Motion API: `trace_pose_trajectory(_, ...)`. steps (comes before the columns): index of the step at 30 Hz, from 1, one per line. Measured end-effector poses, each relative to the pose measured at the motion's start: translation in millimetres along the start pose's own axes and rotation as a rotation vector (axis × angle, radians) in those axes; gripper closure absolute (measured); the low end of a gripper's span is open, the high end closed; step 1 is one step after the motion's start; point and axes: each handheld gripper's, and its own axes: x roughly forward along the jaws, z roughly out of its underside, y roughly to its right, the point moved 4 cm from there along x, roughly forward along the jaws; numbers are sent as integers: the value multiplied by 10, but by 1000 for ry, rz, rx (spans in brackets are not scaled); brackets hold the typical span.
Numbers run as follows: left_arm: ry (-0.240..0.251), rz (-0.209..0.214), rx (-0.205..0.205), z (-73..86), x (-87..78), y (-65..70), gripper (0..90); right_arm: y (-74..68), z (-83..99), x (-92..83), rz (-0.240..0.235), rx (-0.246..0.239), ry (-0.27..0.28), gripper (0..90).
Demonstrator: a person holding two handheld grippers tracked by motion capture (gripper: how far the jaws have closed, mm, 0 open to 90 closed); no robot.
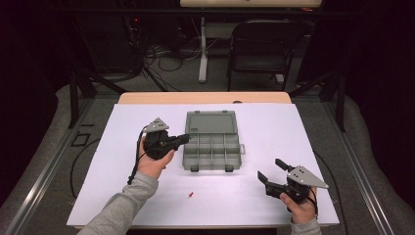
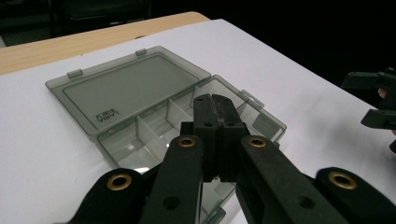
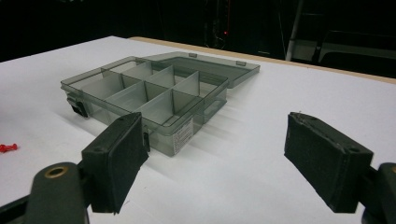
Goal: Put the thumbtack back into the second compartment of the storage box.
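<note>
Organiser box (image 1: 213, 141) | lid open, facing far edge | long axis left-right

In my left gripper view, my closed jaws cover the near compartments of the box (image 2: 140, 100), and the bottom edge cuts its front wall. My right gripper (image 2: 373, 100) is cropped at the right edge there. The red pin (image 1: 191, 195) is too small to make out its shape.
</note>
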Motion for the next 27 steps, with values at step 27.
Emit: trace_pose_trajectory(27,-60,-12,-43,-18,631,-117,900,-6,0,2,-7,-4,-1,195)
